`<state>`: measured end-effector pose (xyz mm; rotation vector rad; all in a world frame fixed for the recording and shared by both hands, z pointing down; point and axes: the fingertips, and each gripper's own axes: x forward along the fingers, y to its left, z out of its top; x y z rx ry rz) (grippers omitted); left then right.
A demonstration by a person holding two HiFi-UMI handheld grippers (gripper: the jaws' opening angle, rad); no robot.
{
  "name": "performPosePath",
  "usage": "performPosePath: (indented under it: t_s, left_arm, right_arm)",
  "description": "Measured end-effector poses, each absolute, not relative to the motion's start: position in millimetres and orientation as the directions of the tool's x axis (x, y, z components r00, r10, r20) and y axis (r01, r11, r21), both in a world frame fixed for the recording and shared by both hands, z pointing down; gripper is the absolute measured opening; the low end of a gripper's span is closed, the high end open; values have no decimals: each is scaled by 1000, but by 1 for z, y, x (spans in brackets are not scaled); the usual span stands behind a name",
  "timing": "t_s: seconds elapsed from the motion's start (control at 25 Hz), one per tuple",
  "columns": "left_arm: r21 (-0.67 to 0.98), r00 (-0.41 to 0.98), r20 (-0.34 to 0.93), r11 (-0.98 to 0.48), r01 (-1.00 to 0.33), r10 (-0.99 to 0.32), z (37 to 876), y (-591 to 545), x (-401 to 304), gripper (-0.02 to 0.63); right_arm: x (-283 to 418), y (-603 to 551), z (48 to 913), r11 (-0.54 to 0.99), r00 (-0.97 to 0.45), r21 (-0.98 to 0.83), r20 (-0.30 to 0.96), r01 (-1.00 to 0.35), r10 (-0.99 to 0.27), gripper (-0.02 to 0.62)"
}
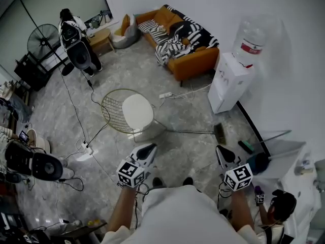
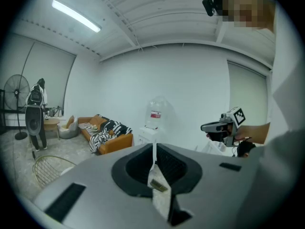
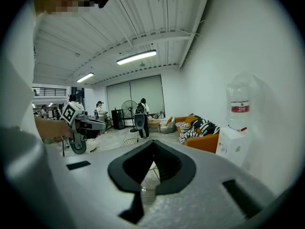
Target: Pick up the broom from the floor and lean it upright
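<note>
As we look down across the grey floor, the biggest thing is the orange sofa against the far wall. It holds a black-and-white striped blanket heaped over the seat and orange cushions at its far end. What lies under the blanket we cannot tell.

Right of the sofa stands a white water dispenser carrying a clear bottle with a red label. The bottle's fill level is too faint to read.

Nearer us, left of centre, is a round wire chair with a white seat pad in it. A standing fan is far left, partly behind other equipment.

The broom lies flat on the floor between the chair and the dispenser. Its brush head is at the right end. The handle runs left until we lose it at the chair's edge. It is beyond both grippers and touches neither.

Our left gripper and right gripper hang side by side near us, well apart. Each has its fingers pressed together on nothing, the tips meeting in each gripper's own view.

A white power strip lies on the floor between the sofa and the chair. At the right edge, a white table is cut off by the frame.
</note>
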<state>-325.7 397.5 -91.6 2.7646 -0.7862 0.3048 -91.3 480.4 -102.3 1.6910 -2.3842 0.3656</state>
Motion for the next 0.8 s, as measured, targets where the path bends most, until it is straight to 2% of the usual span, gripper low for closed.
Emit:
performPosePath:
  t_s: [0.4,0.8]
  left_arm:
    - [178,816,296,-811,-558,-496,-67,420,-275,25]
    - [203,814,317,-803,-560,-487,-54,413,-267,25]
  right_arm:
    - [-52,494,-79,367,-377,-94,328,-925,-866,0]
    - [-52,484,-63,376,-391,-115,360,-919,-847,0]
